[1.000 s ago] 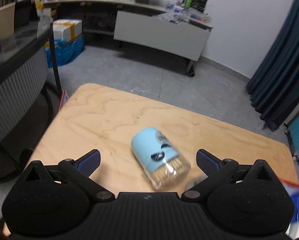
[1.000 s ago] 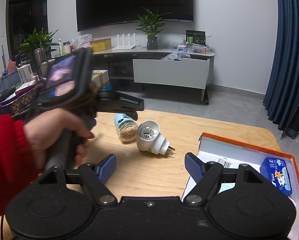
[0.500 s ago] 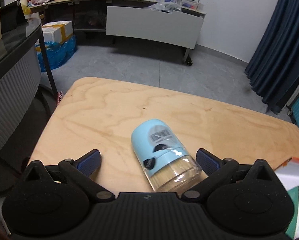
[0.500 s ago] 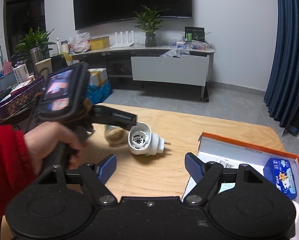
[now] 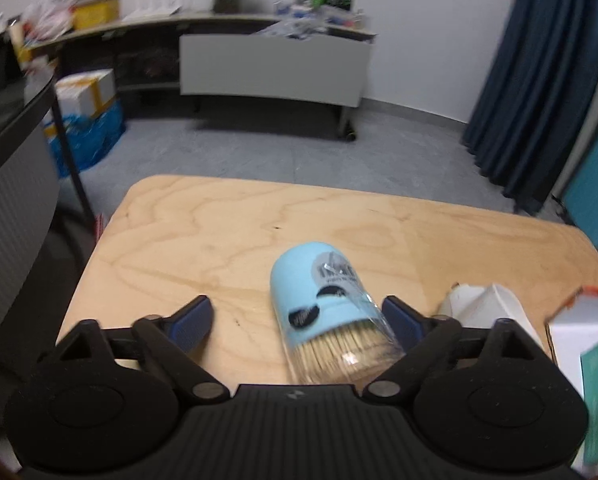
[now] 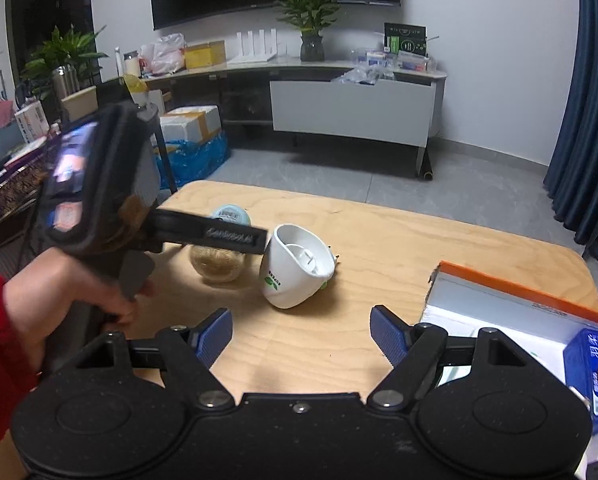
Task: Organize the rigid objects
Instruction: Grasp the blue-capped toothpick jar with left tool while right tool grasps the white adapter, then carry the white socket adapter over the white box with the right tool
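A toothpick jar (image 5: 331,316) with a light blue cap lies on its side on the wooden table (image 5: 219,240). It sits between the fingers of my open left gripper (image 5: 297,318), close against the right finger. In the right wrist view the jar (image 6: 221,258) lies partly behind the left gripper's body. A white plug-in device (image 6: 297,266) lies just right of the jar; it also shows in the left wrist view (image 5: 485,306). My right gripper (image 6: 301,332) is open and empty, above the table in front of the device.
An open box with an orange rim (image 6: 515,304) stands at the table's right side, with a blue packet (image 6: 593,374) inside. The box's corner shows in the left wrist view (image 5: 583,320). The table's far edge (image 6: 379,204) drops to grey floor.
My left gripper has moved forward around the jar, which now sits deeper between the fingers. The white device has rolled and tilted, its open face now turned up.
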Demonstrator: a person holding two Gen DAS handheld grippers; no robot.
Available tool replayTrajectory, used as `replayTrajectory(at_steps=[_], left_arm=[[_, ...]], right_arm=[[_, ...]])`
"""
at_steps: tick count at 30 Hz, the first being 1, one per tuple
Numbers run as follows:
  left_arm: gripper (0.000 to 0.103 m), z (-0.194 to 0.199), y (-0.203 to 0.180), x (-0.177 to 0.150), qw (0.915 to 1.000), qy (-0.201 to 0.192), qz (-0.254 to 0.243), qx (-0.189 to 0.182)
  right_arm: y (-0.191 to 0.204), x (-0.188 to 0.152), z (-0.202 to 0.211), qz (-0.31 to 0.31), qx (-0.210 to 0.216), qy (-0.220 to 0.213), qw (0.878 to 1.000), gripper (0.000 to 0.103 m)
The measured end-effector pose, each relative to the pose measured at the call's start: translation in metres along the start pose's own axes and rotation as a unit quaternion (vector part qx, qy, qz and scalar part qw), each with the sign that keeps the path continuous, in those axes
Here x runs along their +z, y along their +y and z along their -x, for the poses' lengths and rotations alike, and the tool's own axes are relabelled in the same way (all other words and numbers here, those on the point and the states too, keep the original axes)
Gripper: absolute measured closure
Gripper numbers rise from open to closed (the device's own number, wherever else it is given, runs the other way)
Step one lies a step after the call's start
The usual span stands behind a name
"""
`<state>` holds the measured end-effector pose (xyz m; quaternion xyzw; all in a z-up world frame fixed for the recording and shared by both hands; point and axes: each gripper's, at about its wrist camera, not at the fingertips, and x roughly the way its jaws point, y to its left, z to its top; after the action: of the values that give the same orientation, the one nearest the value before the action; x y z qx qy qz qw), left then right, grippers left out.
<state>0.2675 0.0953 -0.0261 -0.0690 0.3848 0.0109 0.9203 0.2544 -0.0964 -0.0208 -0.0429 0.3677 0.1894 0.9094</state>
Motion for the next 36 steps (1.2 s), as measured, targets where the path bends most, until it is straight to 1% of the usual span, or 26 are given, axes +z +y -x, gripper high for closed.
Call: replayTrajectory(at_steps=[1, 3, 4, 6, 8, 9, 13, 16, 17, 18, 19, 20, 21, 23, 26, 27, 28, 29, 32, 36], left_arm=[[0.023, 0.001, 0.001, -0.001, 1.0, -0.002, -0.006, -0.002], [0.036, 0.004, 0.002, -0.003, 0.9997, -0.005, -0.021, -0.007], [0.04, 0.005, 0.003, -0.004, 0.9995, -0.007, -0.029, -0.009], [0.053, 0.007, 0.006, -0.006, 0.999, -0.009, -0.04, -0.015], [0.053, 0.006, 0.011, -0.006, 0.9986, -0.01, -0.045, -0.027], [0.051, 0.005, 0.013, -0.006, 0.9984, -0.011, -0.045, -0.033], [0.04, -0.001, 0.018, -0.006, 0.9981, -0.028, -0.046, -0.029], [0.036, -0.004, 0.016, -0.007, 0.9976, -0.041, -0.053, -0.017], [0.036, -0.004, 0.016, -0.007, 0.9972, -0.044, -0.057, -0.016], [0.039, -0.004, 0.016, -0.007, 0.9969, -0.046, -0.062, -0.015], [0.044, -0.003, 0.017, -0.008, 0.9967, -0.05, -0.062, -0.016], [0.054, -0.001, 0.019, -0.009, 0.9965, -0.053, -0.062, -0.016], [0.054, -0.001, 0.02, -0.009, 0.9965, -0.053, -0.061, -0.017], [0.055, 0.001, 0.025, -0.009, 0.9969, -0.054, -0.051, -0.024], [0.055, 0.003, 0.028, -0.01, 0.9977, -0.055, -0.034, -0.021], [0.055, 0.005, 0.028, -0.01, 0.9978, -0.055, -0.029, -0.022], [0.055, 0.006, 0.028, -0.011, 0.9978, -0.056, -0.028, -0.022], [0.055, 0.007, 0.027, -0.011, 0.9979, -0.056, -0.028, -0.018], [0.055, 0.012, 0.03, -0.013, 0.9981, -0.054, -0.011, -0.027], [0.055, 0.026, 0.023, -0.018, 0.998, -0.056, -0.007, -0.028]], right_arm=[[-0.001, 0.002, -0.004, -0.008, -0.001, 0.002, 1.0, 0.013], [-0.002, 0.005, -0.011, -0.028, 0.003, 0.002, 1.0, 0.013], [-0.003, 0.006, -0.015, -0.041, 0.008, 0.003, 0.999, 0.013], [-0.002, 0.01, -0.024, -0.059, 0.01, 0.006, 0.998, 0.013], [0.003, 0.013, -0.031, -0.065, 0.01, 0.002, 0.998, 0.013], [0.005, 0.015, -0.035, -0.069, 0.009, 0.0, 0.998, 0.012], [0.007, 0.021, -0.051, -0.095, 0.004, -0.004, 0.995, 0.011], [0.008, 0.023, -0.064, -0.113, -0.011, -0.006, 0.994, 0.011], [0.008, 0.024, -0.069, -0.117, -0.011, 0.0, 0.993, 0.011], [0.005, 0.024, -0.073, -0.123, -0.017, 0.001, 0.992, 0.011], [0.004, 0.023, -0.076, -0.129, -0.025, 0.001, 0.991, 0.011], [0.003, 0.022, -0.08, -0.133, -0.026, 0.002, 0.991, 0.011], [0.003, 0.021, -0.083, -0.136, -0.024, 0.004, 0.99, 0.011], [0.003, 0.021, -0.089, -0.143, -0.034, -0.002, 0.989, 0.011], [0.002, 0.021, -0.101, -0.149, -0.034, -0.005, 0.988, 0.011], [0.005, 0.022, -0.103, -0.14, -0.036, -0.007, 0.99, 0.018], [0.007, 0.023, -0.103, -0.127, -0.039, -0.009, 0.991, 0.022], [0.008, 0.023, -0.103, -0.122, -0.039, -0.007, 0.992, 0.022], [0.009, 0.02, -0.095, -0.119, -0.045, -0.013, 0.992, 0.023], [0.015, 0.018, -0.073, -0.101, -0.041, -0.023, 0.994, 0.023]])
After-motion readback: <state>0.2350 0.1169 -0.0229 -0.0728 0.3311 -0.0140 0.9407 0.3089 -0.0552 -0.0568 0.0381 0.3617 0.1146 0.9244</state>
